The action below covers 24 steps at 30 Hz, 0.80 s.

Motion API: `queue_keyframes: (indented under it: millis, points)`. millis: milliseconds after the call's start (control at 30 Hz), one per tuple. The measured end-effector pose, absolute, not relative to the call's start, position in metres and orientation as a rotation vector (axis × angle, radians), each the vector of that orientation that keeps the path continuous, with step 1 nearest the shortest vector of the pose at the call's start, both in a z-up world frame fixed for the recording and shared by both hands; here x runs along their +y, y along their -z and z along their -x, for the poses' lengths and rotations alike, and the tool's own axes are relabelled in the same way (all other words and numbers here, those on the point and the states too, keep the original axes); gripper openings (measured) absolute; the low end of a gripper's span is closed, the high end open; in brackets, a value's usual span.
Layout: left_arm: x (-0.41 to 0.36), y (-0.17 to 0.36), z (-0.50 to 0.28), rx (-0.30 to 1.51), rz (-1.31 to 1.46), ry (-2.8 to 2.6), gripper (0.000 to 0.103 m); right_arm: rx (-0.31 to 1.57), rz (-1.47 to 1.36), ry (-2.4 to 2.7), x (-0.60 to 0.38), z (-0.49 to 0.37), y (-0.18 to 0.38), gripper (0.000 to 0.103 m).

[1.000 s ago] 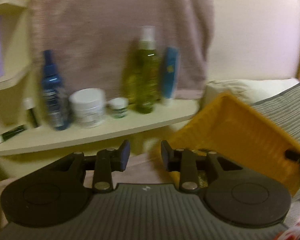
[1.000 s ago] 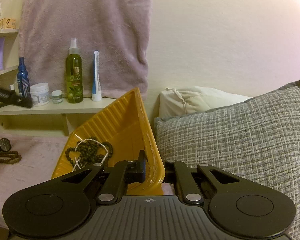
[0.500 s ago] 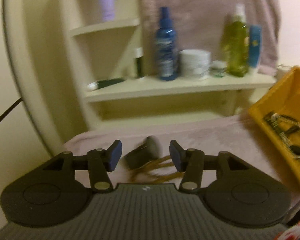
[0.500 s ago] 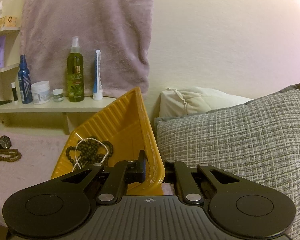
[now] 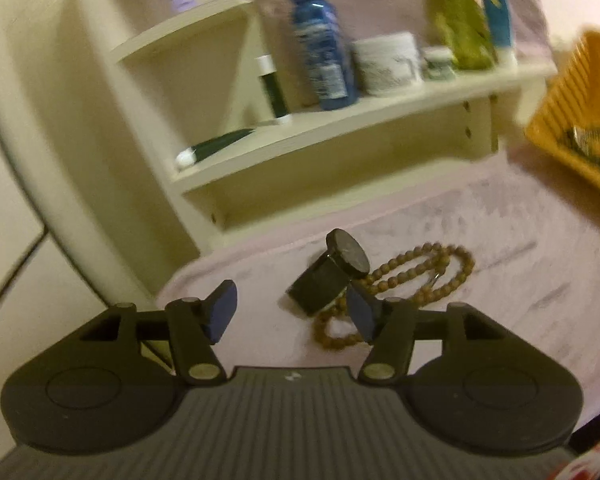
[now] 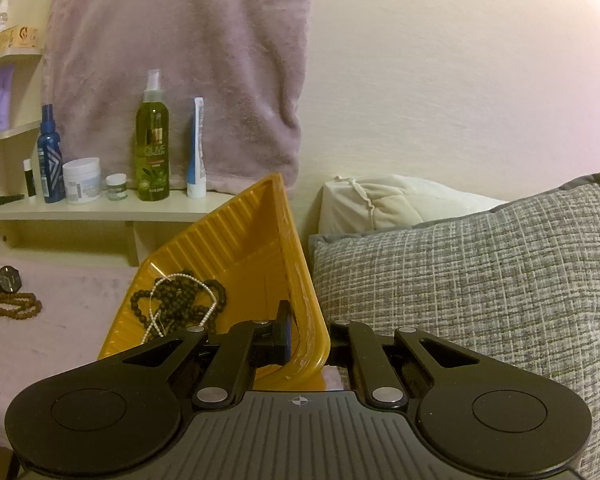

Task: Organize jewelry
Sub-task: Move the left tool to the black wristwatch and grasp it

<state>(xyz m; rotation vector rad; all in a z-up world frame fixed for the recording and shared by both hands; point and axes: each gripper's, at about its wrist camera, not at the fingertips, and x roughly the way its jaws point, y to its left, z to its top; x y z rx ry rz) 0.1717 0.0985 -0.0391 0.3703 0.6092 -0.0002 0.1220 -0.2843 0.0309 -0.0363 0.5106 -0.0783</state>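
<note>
A black watch point(image 5: 332, 270) lies on the pink bedspread point(image 5: 500, 248) with a brown bead bracelet point(image 5: 416, 280) beside it; both also show far left in the right wrist view, the watch point(image 6: 2, 280) above the bracelet point(image 6: 12, 306). My left gripper point(image 5: 292, 312) is open, just short of the watch, its right finger over the beads. My right gripper point(image 6: 308, 336) is shut on the rim of a yellow tray point(image 6: 228, 248), holding it tilted. Dark and pale bead necklaces point(image 6: 176, 304) lie in the tray.
A cream shelf point(image 6: 100, 210) against the wall holds bottles, jars and tubes, with a pink towel point(image 6: 180, 60) hanging behind. A grey woven pillow point(image 6: 480, 280) and a white pillow point(image 6: 392, 204) lie right of the tray.
My left gripper has swung left and down from the tray to the watch and bracelet and opened wider. The right gripper and tray have stayed still.
</note>
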Motion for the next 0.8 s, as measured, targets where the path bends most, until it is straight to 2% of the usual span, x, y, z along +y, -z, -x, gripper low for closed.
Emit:
queue_keyframes:
  millis: [367, 533, 633, 667, 700, 800]
  points:
    - [0.083, 0.061, -0.191, 0.629, -0.741, 0.104, 0.056, 0.516, 0.042, 0.086, -0.285, -0.123, -0.029, 0.008]
    - [0.079, 0.064, -0.200, 0.653, -0.792, 0.145, 0.044, 0.518, 0.044, 0.083, -0.286, -0.124, -0.029, 0.008]
    - [0.081, 0.062, -0.206, 0.680, -0.778, 0.162, 0.031, 0.518, 0.044, 0.083, -0.286, -0.124, -0.029, 0.008]
    - [0.083, 0.061, -0.208, 0.694, -0.767, 0.165, 0.023, 0.518, 0.044, 0.083, -0.286, -0.124, -0.030, 0.008]
    - [0.084, 0.060, -0.209, 0.701, -0.756, 0.165, 0.019, 0.518, 0.044, 0.082, -0.286, -0.124, -0.030, 0.008]
    - [0.094, 0.052, -0.214, 0.736, -0.661, 0.178, 0.018, 0.518, 0.045, 0.083, -0.286, -0.124, -0.029, 0.008]
